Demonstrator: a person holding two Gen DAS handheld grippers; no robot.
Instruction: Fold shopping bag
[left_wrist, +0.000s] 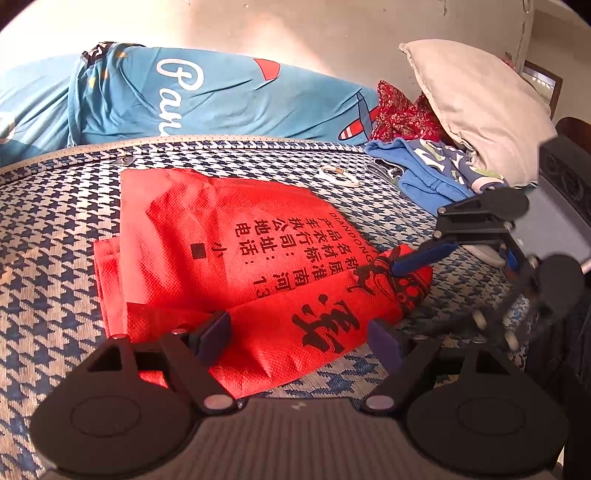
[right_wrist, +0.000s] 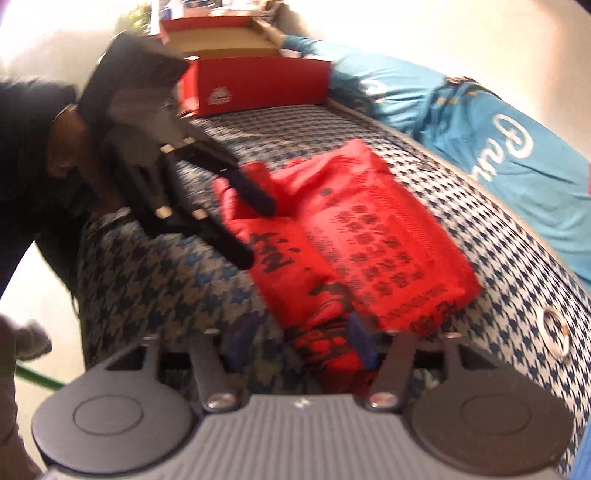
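On checked bed (left_wrist: 55, 258) | red bag (left_wrist: 221, 251) lies partly folded, black print up | left gripper (left_wrist: 299, 332) jaws spread wide over bag's near edge, not pinching | right gripper (right_wrist: 299, 347) jaws apart at bag's end, fold between them, unpressed | blue pillow (left_wrist: 221, 96) behind

Red non-woven shopping bag (left_wrist: 207, 240) w/ black printed characters is lying partly folded on a blue-and-white houndstooth surface, one long edge rolling over onto itself, its patterned end bunching up, handles poking out at opposite end.
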